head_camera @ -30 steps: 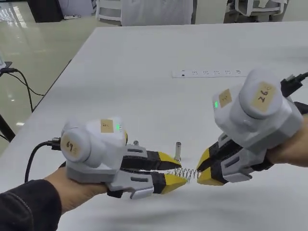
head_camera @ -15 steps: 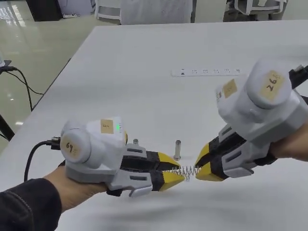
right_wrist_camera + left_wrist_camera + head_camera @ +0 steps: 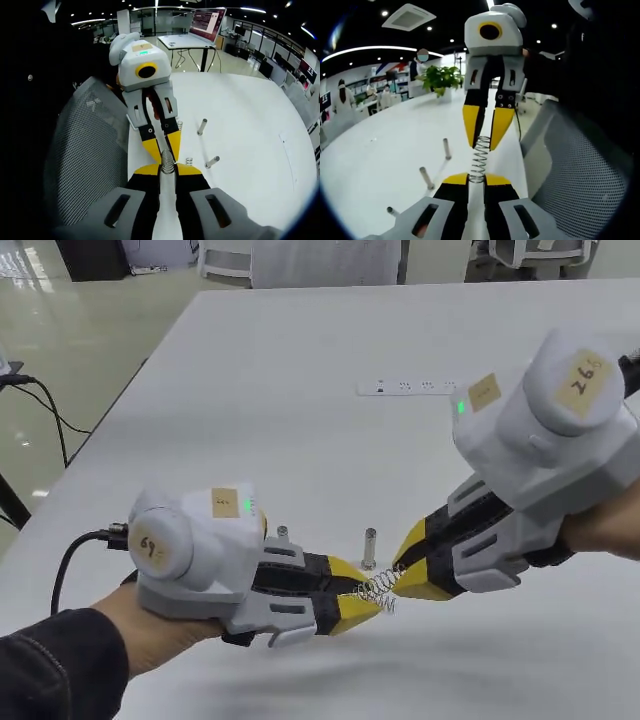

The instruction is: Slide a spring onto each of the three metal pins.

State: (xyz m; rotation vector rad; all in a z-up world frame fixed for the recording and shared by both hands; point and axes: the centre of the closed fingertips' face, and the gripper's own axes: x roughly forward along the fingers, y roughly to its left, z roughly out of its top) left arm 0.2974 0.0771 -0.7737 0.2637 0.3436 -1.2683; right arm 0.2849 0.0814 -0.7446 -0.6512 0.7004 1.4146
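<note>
Head view: a spring (image 3: pixel 378 588) is clamped at one end by the left gripper (image 3: pixel 358 605) and at the other by the right gripper (image 3: pixel 405 575), just beside a pin (image 3: pixel 370 548).

Left gripper view: its jaws are pinched on the coil, close to the table's (image 3: pixel 380 150) edge.

Right gripper view: its jaws are likewise closed on it.

Bright, even overhead light filled the head view. The white table (image 3: pixel 300 390) was nearly bleached, glare streaked the glossy floor (image 3: pixel 90 300) at 10 o'clock, and a faint soft shadow lay beneath the left gripper (image 3: pixel 366 602) at 6 o'clock. Both gripper views bowed strongly toward their edges. In the left gripper view, ceiling downlights (image 3: pixel 385 13) flared at 11 o'clock, while the spring (image 3: pixel 480 160) showed crisp at centre.
</note>
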